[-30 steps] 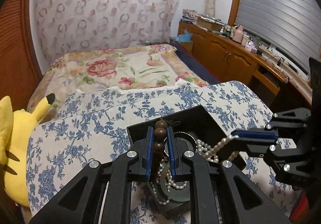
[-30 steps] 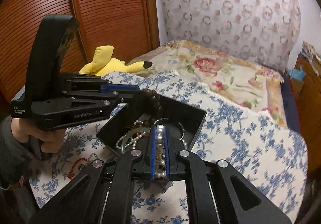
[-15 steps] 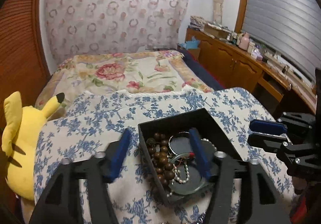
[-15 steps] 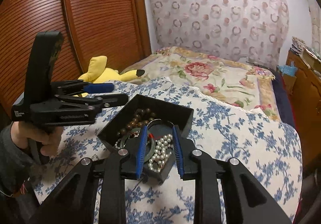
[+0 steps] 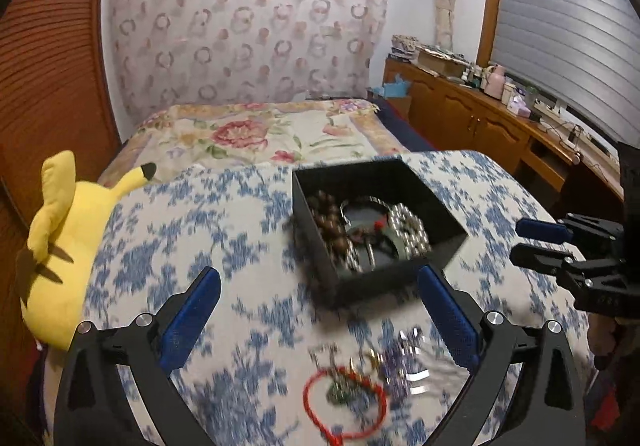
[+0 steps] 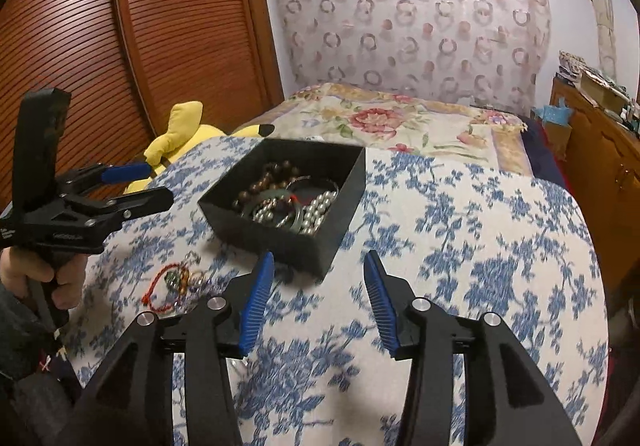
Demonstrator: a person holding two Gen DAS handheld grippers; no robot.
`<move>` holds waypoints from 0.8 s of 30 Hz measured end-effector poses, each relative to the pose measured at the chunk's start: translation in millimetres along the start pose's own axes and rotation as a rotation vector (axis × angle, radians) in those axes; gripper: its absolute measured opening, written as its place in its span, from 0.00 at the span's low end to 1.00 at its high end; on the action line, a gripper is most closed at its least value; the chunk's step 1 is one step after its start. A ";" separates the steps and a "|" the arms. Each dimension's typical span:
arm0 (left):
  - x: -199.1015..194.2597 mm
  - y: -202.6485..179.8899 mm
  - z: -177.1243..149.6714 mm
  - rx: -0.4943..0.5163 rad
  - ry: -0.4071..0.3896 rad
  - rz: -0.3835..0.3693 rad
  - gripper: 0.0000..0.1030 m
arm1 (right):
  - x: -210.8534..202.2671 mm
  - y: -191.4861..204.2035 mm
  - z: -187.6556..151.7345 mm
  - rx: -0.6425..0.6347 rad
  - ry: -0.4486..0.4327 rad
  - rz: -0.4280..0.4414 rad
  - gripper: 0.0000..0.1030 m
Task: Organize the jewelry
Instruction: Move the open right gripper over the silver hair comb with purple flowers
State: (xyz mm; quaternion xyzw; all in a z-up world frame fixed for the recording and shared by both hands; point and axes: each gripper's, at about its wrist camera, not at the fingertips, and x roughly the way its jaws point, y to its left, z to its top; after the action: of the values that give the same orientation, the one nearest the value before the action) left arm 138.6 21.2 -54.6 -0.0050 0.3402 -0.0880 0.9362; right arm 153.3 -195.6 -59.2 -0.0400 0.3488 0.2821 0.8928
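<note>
A black box (image 5: 436,206) (image 6: 348,170) sits on the blue-flowered cloth. It holds brown wooden beads (image 5: 330,222) (image 6: 268,182), a pearl strand (image 5: 408,224) (image 6: 318,208) and a green ring. My left gripper (image 5: 320,286) (image 6: 138,186) is open and empty, drawn back to the near left of the box. My right gripper (image 6: 318,266) (image 5: 532,242) is open and empty, just short of the box's near edge. A red cord bracelet with small charms (image 5: 346,394) (image 6: 172,282) lies loose on the cloth, near the left gripper.
A yellow plush toy (image 5: 64,246) (image 6: 180,134) lies at the cloth's left edge. A flowered bed (image 5: 256,134) is beyond the box. A wooden cabinet with clutter (image 5: 480,114) runs along the right wall. A slatted wooden door (image 6: 120,26) stands at left.
Both grippers opened and let go: the wooden beads and the pearl strand now lie in the box. Both grippers drew back from the box, and the loose jewelry came into view.
</note>
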 end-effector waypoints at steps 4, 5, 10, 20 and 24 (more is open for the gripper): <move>-7.7 1.2 -20.4 -0.007 0.018 0.001 0.92 | 0.7 11.6 -12.2 -0.011 0.013 0.015 0.48; -8.5 1.0 -23.9 -0.010 0.022 0.001 0.92 | 1.5 16.8 -16.0 -0.018 0.019 0.024 0.48; -17.8 6.6 -43.9 -0.019 0.036 0.000 0.92 | 7.1 37.2 -29.5 -0.050 0.049 0.057 0.48; -29.8 16.2 -71.0 -0.036 0.053 -0.003 0.92 | 39.6 85.0 -37.9 -0.203 0.141 0.090 0.56; -32.9 18.4 -78.9 -0.025 0.056 -0.005 0.92 | 52.4 94.1 -38.2 -0.255 0.181 0.084 0.66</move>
State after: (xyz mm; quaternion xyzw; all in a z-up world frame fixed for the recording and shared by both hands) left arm 66.5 48.8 -95.5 -0.0150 0.3675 -0.0861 0.9259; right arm 111.6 -102.1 -110.0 -0.1637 0.3905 0.3563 0.8329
